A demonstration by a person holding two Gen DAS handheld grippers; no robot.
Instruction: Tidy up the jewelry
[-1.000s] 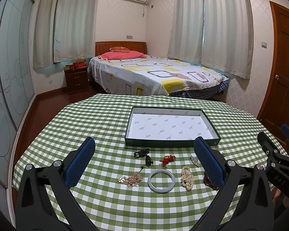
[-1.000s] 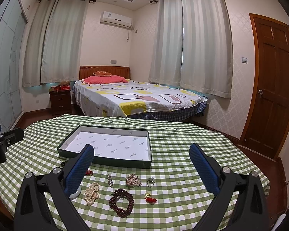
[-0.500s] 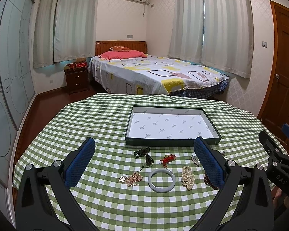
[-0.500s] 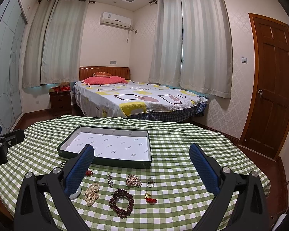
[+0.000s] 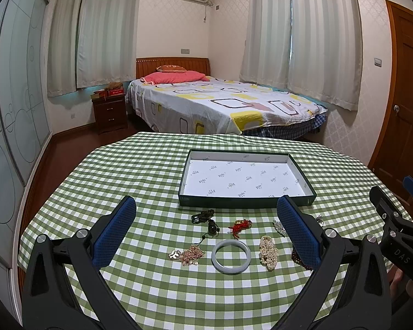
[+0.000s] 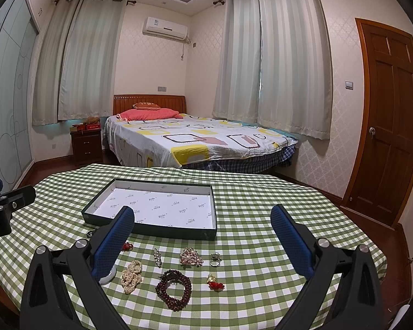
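Almost nothing has moved since a second ago: both claws hover above the checked tablecloth much as before, drifted only a shade. Left claw gapes wide and holds nothing; between its fingers, from left to right, lie a gold chain, the pale jade bangle and a pearl bracelet, with the empty tray just beyond, presumably their destination. Right claw is equally wide and empty; ahead of it sit the pearls, a dark bead bracelet, a ring and a red charm. Pieces lie spread apart, likely so each can be pinched singly.
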